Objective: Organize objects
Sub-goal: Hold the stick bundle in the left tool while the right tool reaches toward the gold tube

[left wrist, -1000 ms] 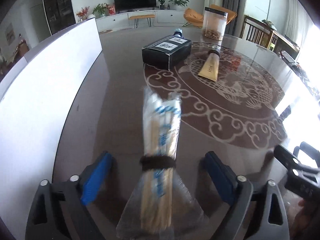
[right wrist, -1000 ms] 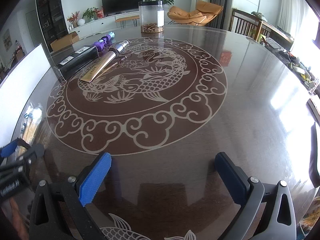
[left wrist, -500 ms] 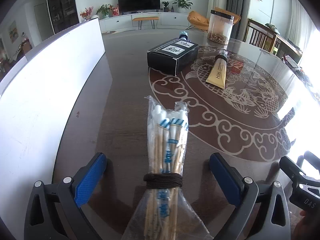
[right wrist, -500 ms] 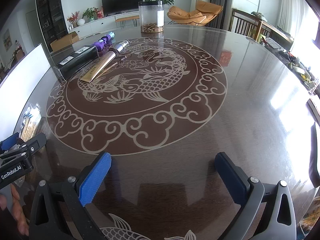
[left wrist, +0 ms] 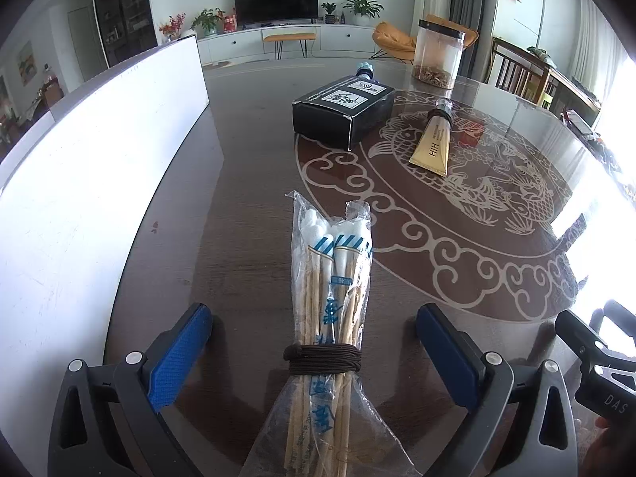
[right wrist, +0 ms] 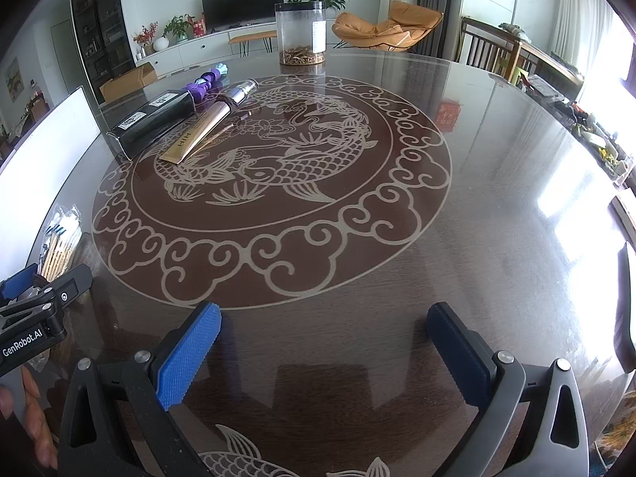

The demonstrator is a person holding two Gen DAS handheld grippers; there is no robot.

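Swab bundle (left wrist: 328, 318), a clear plastic sleeve of cotton-tipped sticks cinched by a dark elastic band (left wrist: 322, 359), lies flat on the worktop (left wrist: 246, 214) at 6 o'clock in the left wrist view, lengthwise between the fingers of the left gripper (left wrist: 314, 357). That gripper stands wide, its blue pads well apart from the bundle on either side and holding nothing; the band sits level with the pads, which looks like the firmest place to pinch. The right gripper (right wrist: 324, 351) is likewise wide and empty over bare worktop, seemingly waiting clear of the left one. Along the edge at 9 o'clock stands a white board (left wrist: 91, 183). Farther out, toward 12 to 1 o'clock, a black box (left wrist: 344, 109) and a gold tube (left wrist: 433, 145) lie near each other, roughly parallel, as if gathered into a row the bundle may be meant to join. Beyond them stands a clear jar (left wrist: 437, 53), upright.
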